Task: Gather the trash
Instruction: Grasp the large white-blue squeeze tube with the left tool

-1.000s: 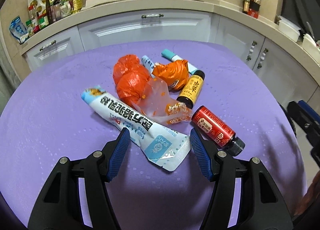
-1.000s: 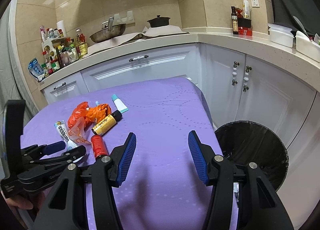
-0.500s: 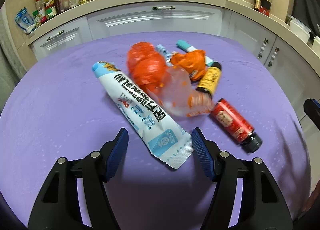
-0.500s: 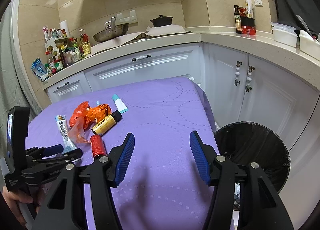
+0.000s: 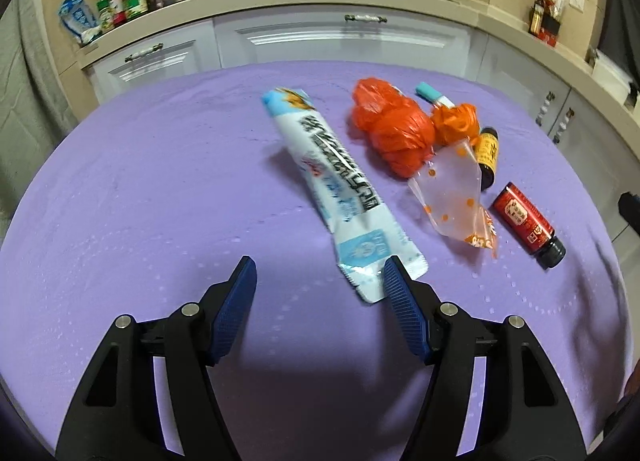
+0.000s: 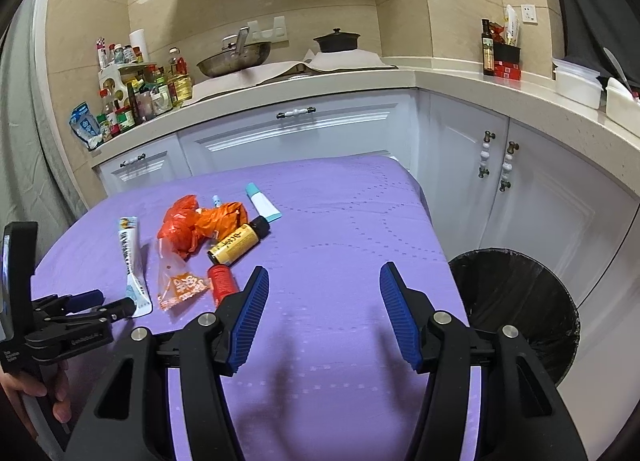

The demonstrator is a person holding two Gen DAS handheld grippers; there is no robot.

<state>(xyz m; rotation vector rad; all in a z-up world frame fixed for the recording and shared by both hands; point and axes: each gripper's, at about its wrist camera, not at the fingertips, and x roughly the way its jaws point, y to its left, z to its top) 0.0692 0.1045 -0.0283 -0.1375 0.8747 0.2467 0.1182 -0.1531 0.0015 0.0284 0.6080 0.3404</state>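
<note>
Shifted leftward since a second ago: left tongs, spread wide and empty, now off-centre from the white snack wrapper, only its right pad over the near corner. Right tongs likewise spread, empty, hovering above purple surface. Risk if closed here: missing the flat, slippery wrapper.

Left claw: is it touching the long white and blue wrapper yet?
Cannot tell. In the left wrist view the left claw is open, and one finger overlaps the wrapper's near end; neither view shows contact or a gap plainly.
</note>
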